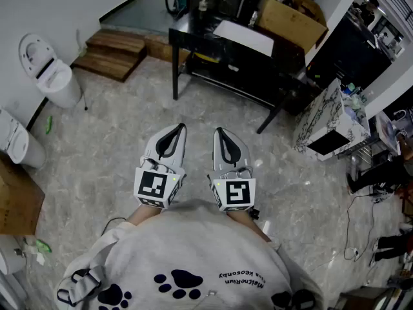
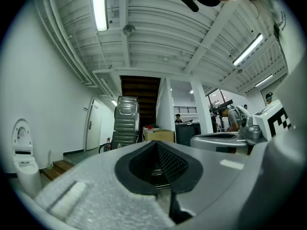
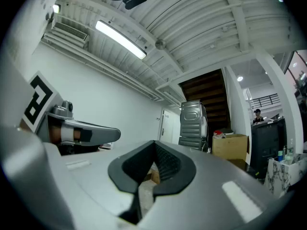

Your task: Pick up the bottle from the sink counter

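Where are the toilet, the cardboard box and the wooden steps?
toilet point(image 1: 59, 82), head view, on its bowl.
cardboard box point(image 1: 288, 21), head view, on its side wall.
wooden steps point(image 1: 117, 42), head view, on the upper tread.

toilet point(image 1: 48, 70) L, table point(image 1: 184, 30) ahead, cabinet point(image 1: 319, 118) R

Floor point(image 1: 97, 154) is grey marbled stone all around. Straight ahead of the left tool point(image 1: 174, 130) and right tool point(image 1: 222, 133) there's a black bench point(image 1: 184, 31) with a cardboard box point(image 1: 290, 18) at its right end. Ahead and off to the left, wooden steps point(image 1: 113, 50) sit against a white wall point(image 1: 58, 5), with a white toilet point(image 1: 48, 70) further left. Over on the right is a marble-patterned cabinet point(image 1: 322, 118). Overhead it's a ribbed white ceiling point(image 2: 158, 28) with a tube light point(image 2: 100, 6). A tall metal unit point(image 2: 125, 121) stands way out ahead.
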{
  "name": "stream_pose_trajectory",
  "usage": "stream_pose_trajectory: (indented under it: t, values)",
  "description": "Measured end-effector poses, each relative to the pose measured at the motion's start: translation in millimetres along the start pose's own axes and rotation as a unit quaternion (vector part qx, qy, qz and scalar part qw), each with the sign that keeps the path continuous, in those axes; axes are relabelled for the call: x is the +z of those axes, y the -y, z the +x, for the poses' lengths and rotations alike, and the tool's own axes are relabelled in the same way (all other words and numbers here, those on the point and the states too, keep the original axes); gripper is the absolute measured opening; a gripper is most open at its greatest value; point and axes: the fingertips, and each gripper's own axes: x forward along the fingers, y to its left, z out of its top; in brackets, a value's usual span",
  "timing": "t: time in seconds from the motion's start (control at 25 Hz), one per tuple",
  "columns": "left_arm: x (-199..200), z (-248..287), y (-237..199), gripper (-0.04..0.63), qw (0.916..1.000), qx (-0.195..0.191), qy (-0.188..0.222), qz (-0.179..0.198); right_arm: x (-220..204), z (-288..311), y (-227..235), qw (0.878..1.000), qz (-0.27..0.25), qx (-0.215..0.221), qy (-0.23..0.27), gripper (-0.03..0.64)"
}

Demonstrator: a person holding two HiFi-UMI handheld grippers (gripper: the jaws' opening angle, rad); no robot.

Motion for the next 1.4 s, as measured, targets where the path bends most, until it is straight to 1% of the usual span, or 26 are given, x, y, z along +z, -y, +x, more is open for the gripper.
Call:
stream_pose_trajectory:
  t: [0.12, 0.24, 0.32, 0.52, 0.72, 0.88, 1.16, 1.4]
  values:
    - [2.0, 10.5, 1.9, 0.000, 1.0000, -0.001, 0.005, 0.001, -2.3, 3.1, 10.3, 1.000, 0.001, -0.003, -0.001, 0.000]
    - [3.3, 19.1, 5.7, 0.000, 0.9997, 0.004, 0.013, 0.023, -8.1, 3.3, 19.5, 1.000, 0.001, -0.006, -0.005, 0.000]
    - [2.5, 26.3, 10.8, 0.000, 0.9994, 0.001, 0.015, 0.031, -11.6, 4.8, 25.4, 1.000, 0.000, -0.005, -0.006, 0.000]
    - [-1.8, 49.8, 17.7, 0.000, 0.9996, 0.002, 0.013, 0.025, -17.1, 15.2, 44.6, 1.000, 0.000, 0.003, -0.003, 0.000]
    - [-7.6, 65.9, 20.7, 0.000, 0.9995, 0.010, 0.018, 0.023, -20.8, 19.8, 64.1, 1.000, 0.022, 0.007, 0.020, 0.000]
    - [-8.8, 75.2, 21.1, 0.001, 0.9995, 0.021, 0.009, 0.024, -26.4, 24.5, 71.2, 0.999, 0.031, 0.016, 0.020, 0.000]
    - [-23.4, 88.9, 14.2, 0.000, 0.9995, 0.025, -0.003, 0.020, -38.2, 37.9, 77.3, 0.999, 0.036, 0.022, 0.013, 0.000]
    - [-31.0, 120.6, 0.1, 0.000, 0.9996, 0.023, 0.002, 0.015, -49.1, 61.7, 99.3, 0.999, 0.031, 0.013, 0.012, 0.000]
